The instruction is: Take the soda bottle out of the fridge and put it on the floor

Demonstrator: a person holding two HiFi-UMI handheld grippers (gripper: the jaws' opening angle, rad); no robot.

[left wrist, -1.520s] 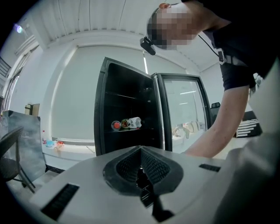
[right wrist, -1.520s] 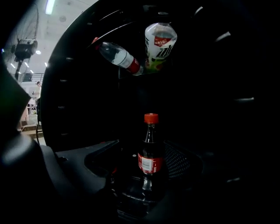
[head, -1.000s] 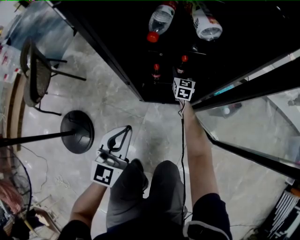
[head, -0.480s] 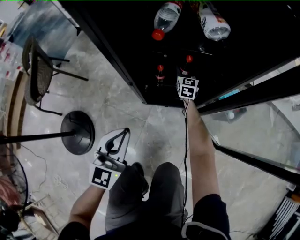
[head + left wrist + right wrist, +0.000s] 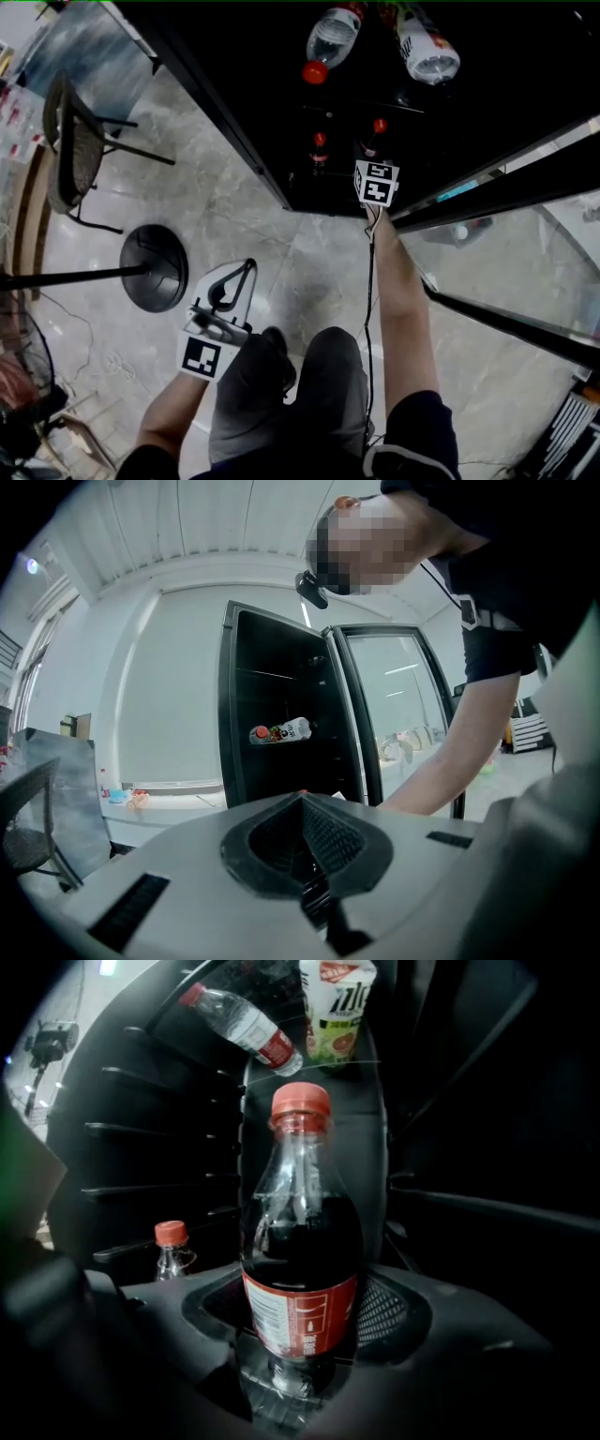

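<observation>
With the right gripper [image 5: 302,1330] seemingly clamped round the label of the upright, red-capped clear plastic soda bottle of dark cola [image 5: 300,1232] inside the black fridge [image 5: 234,103], draw it straight out, keeping clear of the smaller red-capped bottle [image 5: 172,1251], while the left gripper [image 5: 305,850] hangs closed and empty.

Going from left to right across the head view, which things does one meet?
Dark metal-framed chair → round black stand base → left gripper → small red-capped soda bottle → right gripper → glass fridge door.
</observation>
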